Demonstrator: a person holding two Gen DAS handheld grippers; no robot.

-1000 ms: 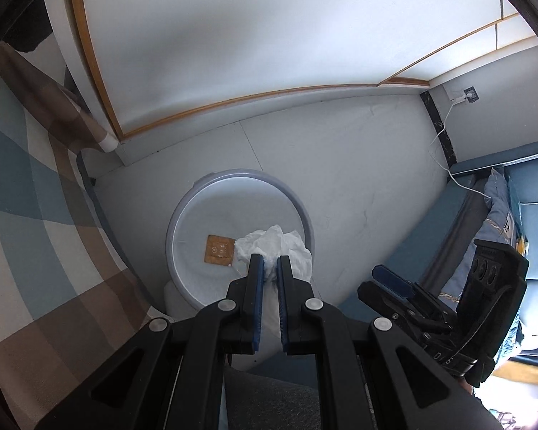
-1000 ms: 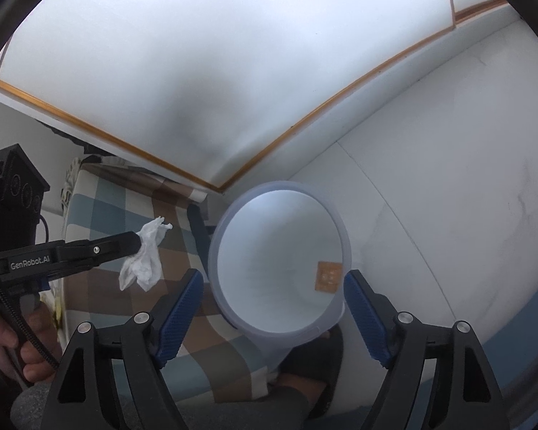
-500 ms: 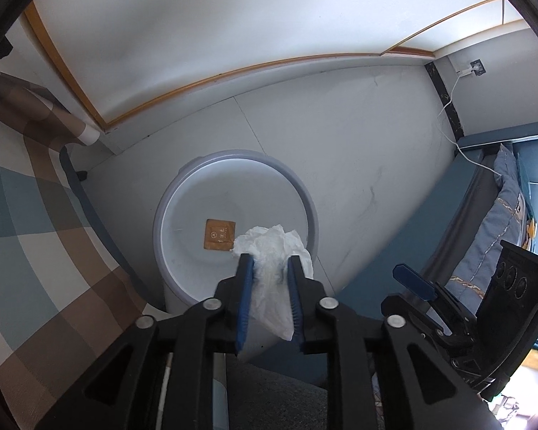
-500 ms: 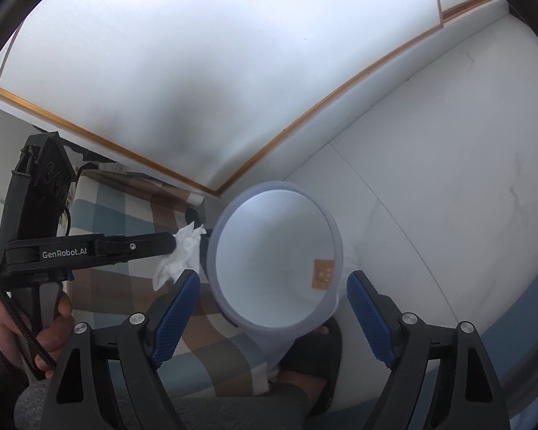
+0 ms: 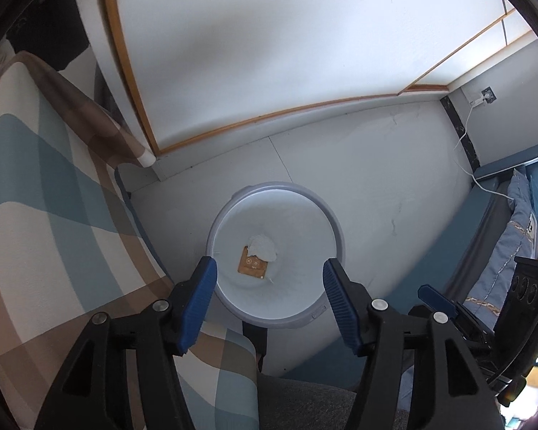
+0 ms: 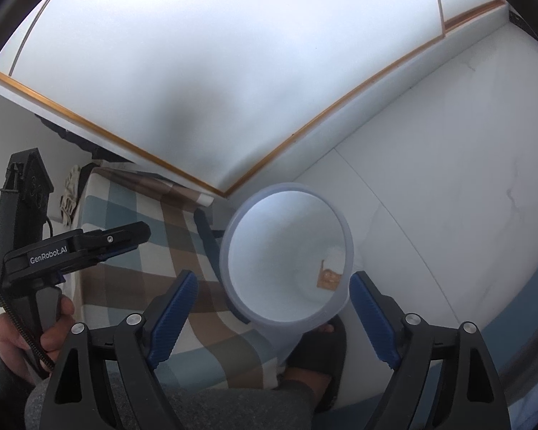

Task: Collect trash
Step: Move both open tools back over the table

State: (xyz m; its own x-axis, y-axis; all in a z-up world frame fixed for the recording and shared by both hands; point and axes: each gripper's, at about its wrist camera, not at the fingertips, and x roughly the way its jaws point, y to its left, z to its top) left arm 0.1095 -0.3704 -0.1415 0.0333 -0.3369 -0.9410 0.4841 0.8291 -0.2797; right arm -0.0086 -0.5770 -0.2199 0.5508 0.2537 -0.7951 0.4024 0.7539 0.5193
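Left tongs: my left gripper (image 5: 269,288) stands wide, holding nothing, its blue pads (image 5: 197,295) either side of the bin's lower rim in the lower middle of the frame.
Right tongs: my right gripper (image 6: 273,317) is also spread wide and bare, at the bottom of its own view.
Trash: the crumpled white tissue (image 5: 262,247) lies on the bin floor at frame centre, overlapping the upper right corner of a brown square wrapper (image 5: 251,264).
Bin: the pale round bin (image 5: 335,229) sits on the light floor (image 5: 376,165).
Left view only: it looks straight down into the bin, so the tissue shows fully; a white cable (image 5: 464,136) and a blue cushion (image 5: 509,243) sit at right.
Right view only: it sees the bin (image 6: 348,236) at a slant, the wrapper (image 6: 328,277) close under the right rim, the tissue barely a pale smudge above it; my left tool (image 6: 89,245) appears at left.
Around: checked bedding (image 5: 53,215) fills the left; my sandalled foot (image 6: 319,351) touches the bin's base.
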